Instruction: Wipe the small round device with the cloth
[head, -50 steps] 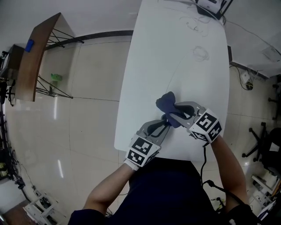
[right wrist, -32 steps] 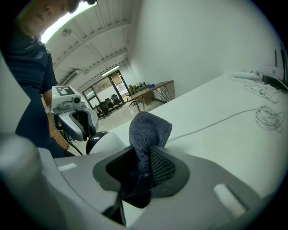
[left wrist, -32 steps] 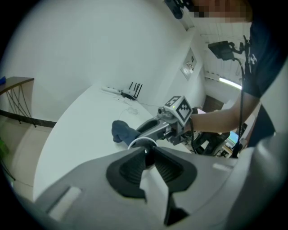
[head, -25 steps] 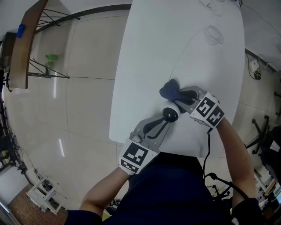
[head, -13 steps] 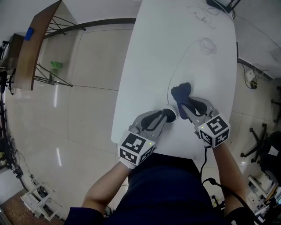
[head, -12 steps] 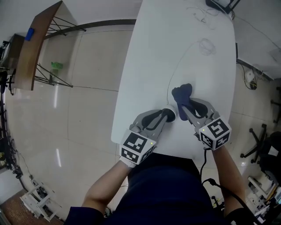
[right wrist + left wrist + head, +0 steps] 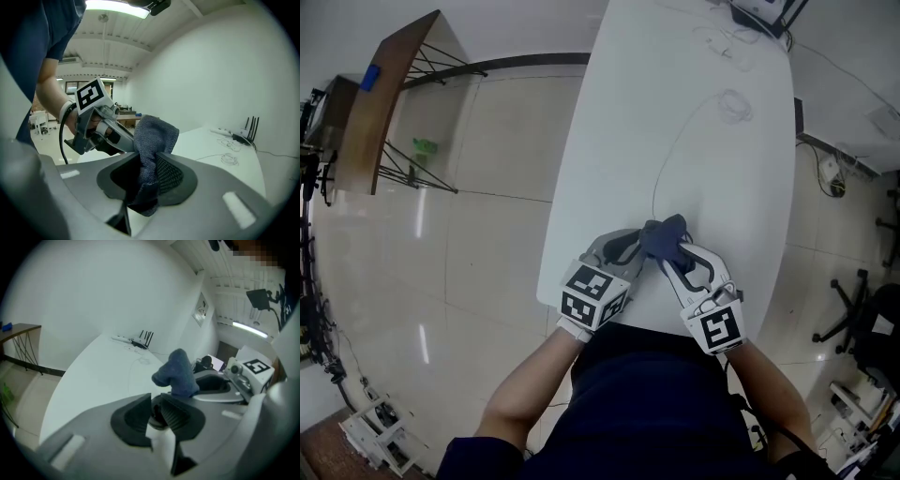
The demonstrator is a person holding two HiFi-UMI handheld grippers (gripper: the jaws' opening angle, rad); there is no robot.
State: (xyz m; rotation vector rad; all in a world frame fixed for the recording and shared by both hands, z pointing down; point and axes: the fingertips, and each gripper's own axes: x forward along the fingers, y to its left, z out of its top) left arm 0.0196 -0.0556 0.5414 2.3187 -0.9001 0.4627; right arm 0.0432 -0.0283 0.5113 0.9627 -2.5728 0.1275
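Device: small, round, dark on top and white below, pinched between the jaws of the left gripper, which have just closed a little further on it; in the head view it lies hidden under the cloth, over the near end of the tabletop; whether it rests on the surface cannot be told. Right gripper: clamped on a bunched fold of the blue cloth, whose free end stands up past the jaw tips and meets the left gripper's tips from the side. Likely faults: (a) the hold on the device is narrow, so a hard sideways rub could twist it or pop it out of the jaws; (b) so close to the near edge, a freed device could roll off to the floor; (c) only a fold of cloth is held, so dragging it against the device could pull it from the right jaws; (d) the grippers nearly touch, so a long stroke could knock them together; (e) a thin cable runs toward the grippers and, if attached, could tug the device when moved.
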